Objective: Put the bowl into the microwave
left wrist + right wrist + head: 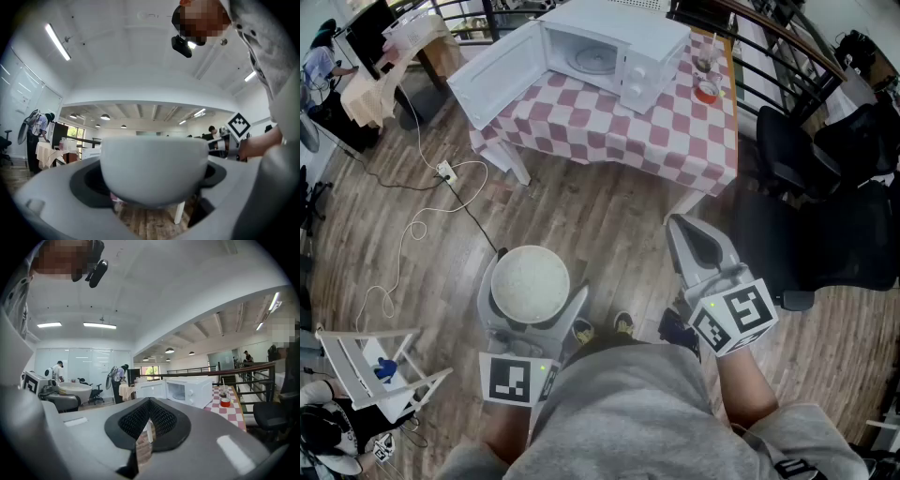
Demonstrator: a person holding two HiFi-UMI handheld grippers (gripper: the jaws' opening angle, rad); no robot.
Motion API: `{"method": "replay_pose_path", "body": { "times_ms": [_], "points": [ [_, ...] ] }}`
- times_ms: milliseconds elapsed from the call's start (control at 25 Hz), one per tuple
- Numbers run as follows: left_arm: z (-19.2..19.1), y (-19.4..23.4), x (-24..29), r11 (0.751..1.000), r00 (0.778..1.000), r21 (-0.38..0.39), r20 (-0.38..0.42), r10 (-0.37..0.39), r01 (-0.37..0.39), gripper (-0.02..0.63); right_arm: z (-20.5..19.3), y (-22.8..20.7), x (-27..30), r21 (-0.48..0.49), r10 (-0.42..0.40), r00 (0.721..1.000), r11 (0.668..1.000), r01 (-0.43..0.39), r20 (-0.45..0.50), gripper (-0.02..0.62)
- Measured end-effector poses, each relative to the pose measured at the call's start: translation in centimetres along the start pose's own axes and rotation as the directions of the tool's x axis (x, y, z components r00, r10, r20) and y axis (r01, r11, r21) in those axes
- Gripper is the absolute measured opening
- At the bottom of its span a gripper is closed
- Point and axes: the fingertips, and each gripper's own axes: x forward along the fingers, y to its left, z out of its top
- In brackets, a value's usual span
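A white bowl (528, 277) sits upright between the wide-spread jaws of my left gripper (532, 298), held above the wooden floor in front of the person's body. In the left gripper view the bowl (154, 166) fills the gap between the two grey jaws. The white microwave (614, 47) stands on the checkered table ahead, its door (497, 70) swung open to the left and its cavity empty. My right gripper (698, 246) hangs at the right, shut with nothing in it. In the right gripper view its pads (161, 420) meet, and the microwave (190, 390) lies beyond.
The table (675, 131) carries a red-and-white cloth, with a cup and a red container (707, 91) right of the microwave. Black office chairs (825, 216) stand at the right. A white rack (366, 366) is at lower left. A cable and power strip (445, 172) lie on the floor.
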Motion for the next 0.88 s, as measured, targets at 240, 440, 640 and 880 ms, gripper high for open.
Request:
{"method": "replay_pose_path", "body": {
  "times_ms": [240, 440, 640, 880],
  "points": [
    [0.4, 1.3, -0.5, 1.000, 1.000, 0.008, -0.004, -0.001, 0.001, 0.514, 0.1, 1.5, 0.9, 0.009, 0.002, 1.000, 1.000, -0.002, -0.001, -0.002],
    [0.2, 2.9, -1.5, 1.000, 1.000, 0.008, 0.003, 0.006, -0.006, 0.514, -0.1, 2.8, 1.6, 0.017, -0.006, 1.000, 1.000, 0.006, 0.004, -0.002],
    [-0.6, 4.3, -2.3, 0.999, 1.000, 0.032, -0.026, 0.009, -0.008, 0.514, -0.8, 3.6, 2.6, 0.092, -0.026, 1.000, 0.995, 0.027, -0.010, -0.002],
    [-0.6, 5.6, -2.7, 1.000, 1.000, 0.019, -0.025, 0.014, -0.014, 0.514, -0.8, 5.1, 3.5, 0.094, -0.005, 1.000, 0.996, 0.007, -0.018, -0.002]
  ]
}}
